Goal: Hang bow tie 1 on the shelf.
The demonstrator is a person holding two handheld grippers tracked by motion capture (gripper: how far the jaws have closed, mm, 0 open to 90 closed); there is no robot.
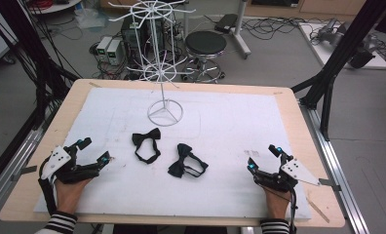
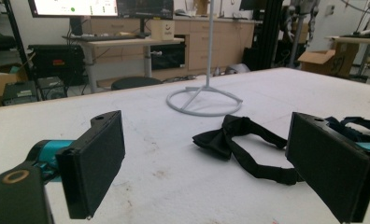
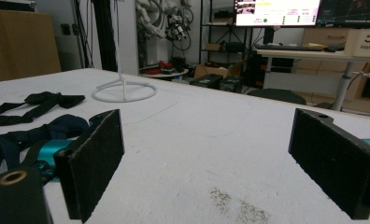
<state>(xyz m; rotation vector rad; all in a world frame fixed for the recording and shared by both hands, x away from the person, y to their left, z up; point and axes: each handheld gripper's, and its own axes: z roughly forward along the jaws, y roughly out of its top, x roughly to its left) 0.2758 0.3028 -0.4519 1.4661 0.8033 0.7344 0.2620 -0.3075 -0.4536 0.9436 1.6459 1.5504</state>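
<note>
A: So, status? Anything hung yet?

B: Nope. Both bow ties lie flat on the desk [image 1: 230, 105], between the two sets of tongs. Black bow tie [image 1: 146, 142] sits ahead and inboard of the left tongs [image 1: 94, 150]; dark blue bow tie [image 1: 185, 161] sits nearer the middle, inboard of the right tongs [image 1: 262, 157].

A: Tongs state?

B: Both spread wide, nothing between the pads. Left gripper view: jaws apart, black bow tie [image 2: 241, 142] lying just beyond them, not touched. Right gripper view: jaws apart too, dark blue bow tie [image 3: 31, 135] off past the left-hand jaw, bare desk straight ahead.

A: Rack?

B: White wire stand [image 1: 164, 111] is past both ties, well beyond either set of tongs. Its hooks look bare as far as I can see.

A: So zero progress?

B: My read: start position. Hands rest at the near edge, no tie gripped. Left to do, I'd guess: pick each tie, carry it to the stand, hook it. All of it.
</note>
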